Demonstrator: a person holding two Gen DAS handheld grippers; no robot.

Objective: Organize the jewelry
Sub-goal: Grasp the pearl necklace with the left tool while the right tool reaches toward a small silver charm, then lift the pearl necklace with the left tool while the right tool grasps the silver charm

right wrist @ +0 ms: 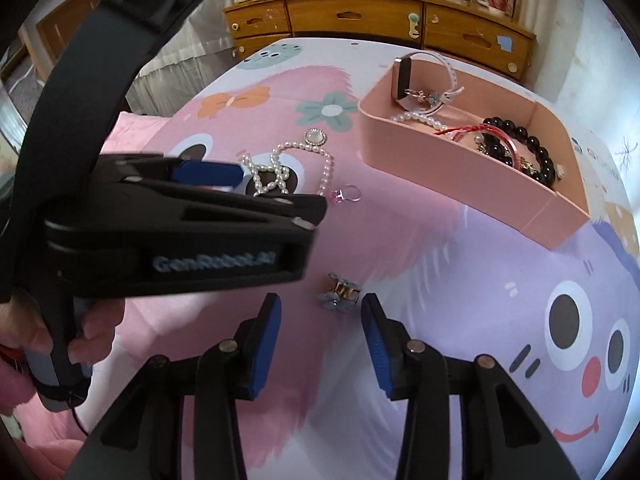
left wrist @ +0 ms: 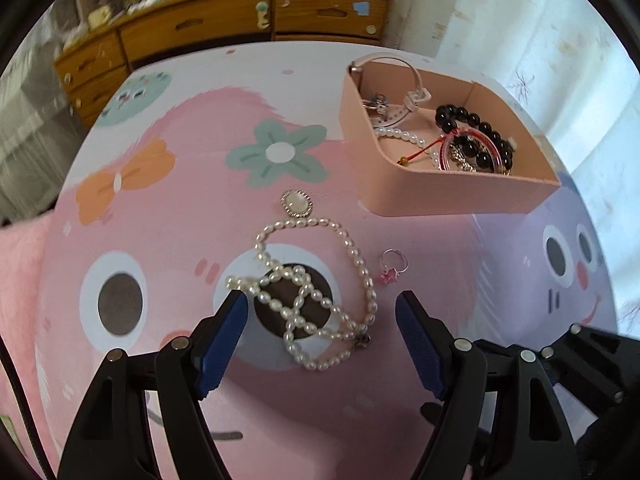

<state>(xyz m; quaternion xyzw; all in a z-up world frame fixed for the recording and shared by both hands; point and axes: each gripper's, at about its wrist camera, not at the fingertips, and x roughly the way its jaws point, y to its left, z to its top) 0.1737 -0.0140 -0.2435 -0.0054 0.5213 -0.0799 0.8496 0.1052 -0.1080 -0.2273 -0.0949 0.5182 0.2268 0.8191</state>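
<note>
Left gripper (left wrist: 320,312) gapes wide over the pearls (left wrist: 308,292), gripping nothing. Right gripper (right wrist: 321,320), half open and empty, flanks a small clip (right wrist: 338,298).

In the right wrist view the left gripper (right wrist: 208,184) is smeared with blur and covers part of the pearl necklace (right wrist: 280,168), and the tangle under the black beads (right wrist: 520,140) in the box (right wrist: 460,176) is unreadable tbh.

Both cams sit right on the hand-held grippers, looking steeply down and close over the cartoon-print worktop (left wrist: 168,184). Left one hangs above the pearl necklace (left wrist: 308,288); right one is off to the side. Both catch that necklace, the pink box (right wrist: 460,168) and the wooden dresser (right wrist: 360,16) behind.
</note>
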